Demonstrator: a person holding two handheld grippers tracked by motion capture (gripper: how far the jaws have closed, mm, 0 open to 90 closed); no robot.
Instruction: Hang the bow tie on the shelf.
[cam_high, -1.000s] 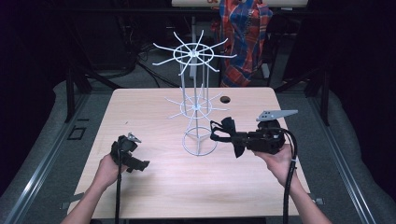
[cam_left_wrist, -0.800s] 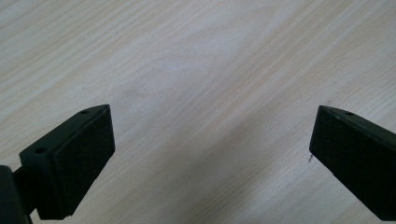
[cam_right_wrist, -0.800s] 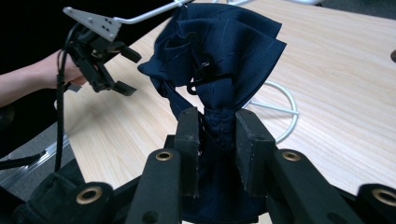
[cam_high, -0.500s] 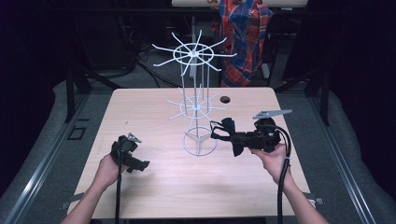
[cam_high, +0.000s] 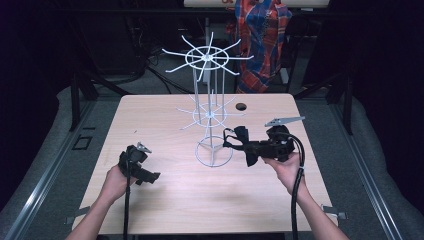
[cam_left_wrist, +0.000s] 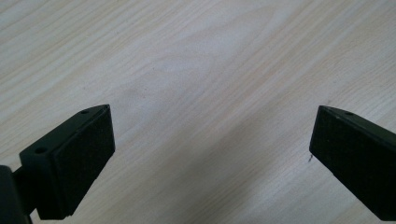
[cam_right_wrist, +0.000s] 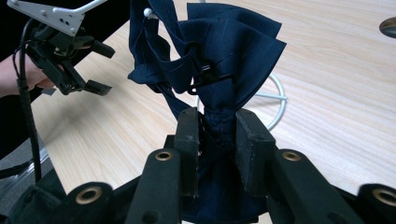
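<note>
Black jaws of the right gripper (cam_right_wrist: 217, 140) clench a dark navy fabric bow tie (cam_right_wrist: 219, 60), held just beside the white wire rack's (cam_high: 210, 100) ring base. Off to its side, the left gripper (cam_left_wrist: 210, 149) hangs spread wide, empty, over the pale wooden table (cam_left_wrist: 196, 56).

Matt pale wood-grain table (cam_high: 165, 120), white-coated wire rack (cam_high: 209, 111), pleated navy cloth bow tie (cam_right_wrist: 219, 60).
</note>
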